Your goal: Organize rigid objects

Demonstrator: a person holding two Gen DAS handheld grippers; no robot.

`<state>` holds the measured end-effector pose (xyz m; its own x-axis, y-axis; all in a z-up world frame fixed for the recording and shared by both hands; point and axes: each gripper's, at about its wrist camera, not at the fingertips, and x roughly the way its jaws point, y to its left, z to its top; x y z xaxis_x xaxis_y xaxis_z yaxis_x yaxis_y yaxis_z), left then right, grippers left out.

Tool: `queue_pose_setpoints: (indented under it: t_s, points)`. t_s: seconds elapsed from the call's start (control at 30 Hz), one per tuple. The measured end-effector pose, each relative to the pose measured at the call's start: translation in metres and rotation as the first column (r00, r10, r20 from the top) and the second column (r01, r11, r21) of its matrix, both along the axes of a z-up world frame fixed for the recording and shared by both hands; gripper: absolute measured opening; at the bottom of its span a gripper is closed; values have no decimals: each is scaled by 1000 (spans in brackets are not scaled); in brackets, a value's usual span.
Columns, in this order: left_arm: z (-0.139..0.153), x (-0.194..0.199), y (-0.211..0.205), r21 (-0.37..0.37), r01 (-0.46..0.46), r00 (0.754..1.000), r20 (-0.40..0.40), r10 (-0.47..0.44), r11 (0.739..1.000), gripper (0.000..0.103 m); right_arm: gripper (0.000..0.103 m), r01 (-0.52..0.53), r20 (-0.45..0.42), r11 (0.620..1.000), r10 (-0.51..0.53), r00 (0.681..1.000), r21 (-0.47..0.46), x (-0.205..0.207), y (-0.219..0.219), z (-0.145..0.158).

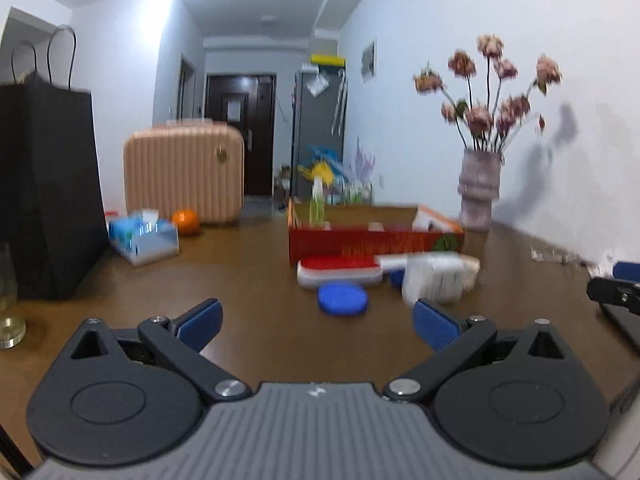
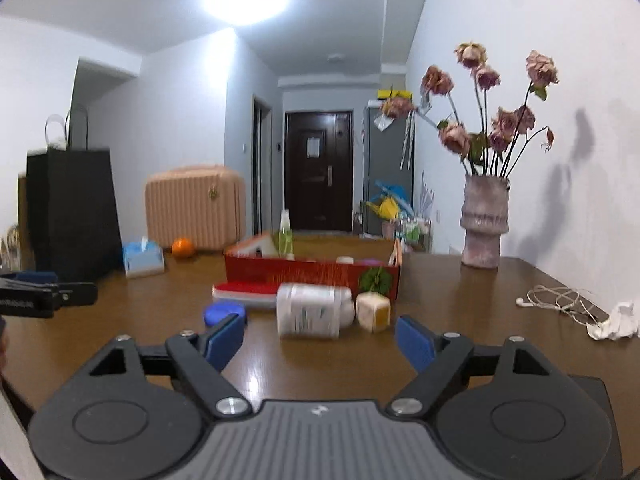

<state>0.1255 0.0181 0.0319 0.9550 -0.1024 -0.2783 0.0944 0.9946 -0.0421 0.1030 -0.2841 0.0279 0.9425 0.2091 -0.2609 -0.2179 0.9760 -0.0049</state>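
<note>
On the brown table a red cardboard box point(image 1: 372, 240) point(image 2: 312, 272) stands open, with a spray bottle point(image 2: 285, 236) inside. In front of it lie a red and white brush point(image 1: 340, 270) point(image 2: 246, 294), a blue round lid point(image 1: 343, 299) point(image 2: 224, 313), a white pill bottle point(image 2: 312, 310) point(image 1: 434, 280) on its side, and a small cream cube point(image 2: 373, 312). My left gripper point(image 1: 318, 324) is open and empty, short of the blue lid. My right gripper point(image 2: 320, 338) is open and empty, just short of the pill bottle.
A black paper bag point(image 1: 48, 192), a tissue box point(image 1: 144, 236), an orange point(image 1: 186, 222) and a pink suitcase point(image 1: 184, 172) stand at the back left. A vase of dried flowers point(image 2: 484, 220) is at the right wall. White earphones point(image 2: 556, 300) and crumpled paper point(image 2: 616, 320) lie right.
</note>
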Motion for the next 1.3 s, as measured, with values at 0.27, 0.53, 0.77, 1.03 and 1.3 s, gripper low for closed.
queue_pose_setpoints:
  t_s: [0.27, 0.53, 0.77, 1.03, 1.3]
  points:
    - [-25, 6, 2, 13, 13, 997, -77, -12, 1000, 103, 84, 44, -44, 998, -46, 998, -39, 21, 8, -18]
    - [-33, 54, -15, 46, 78, 988, -138, -71, 996, 103, 83, 88, -87, 996, -90, 992, -29, 68, 1, -27]
    - [-39, 117, -43, 120, 135, 977, -184, -111, 984, 103, 77, 101, -143, 995, -103, 984, -20, 158, -23, -23]
    - [-51, 202, -48, 78, 160, 945, -299, -130, 984, 100, 65, 59, -299, 998, -67, 952, -36, 258, -28, -46]
    - [-69, 242, -45, 31, 144, 916, -382, -121, 989, 78, 46, 39, -334, 999, -46, 941, -27, 297, -25, -58]
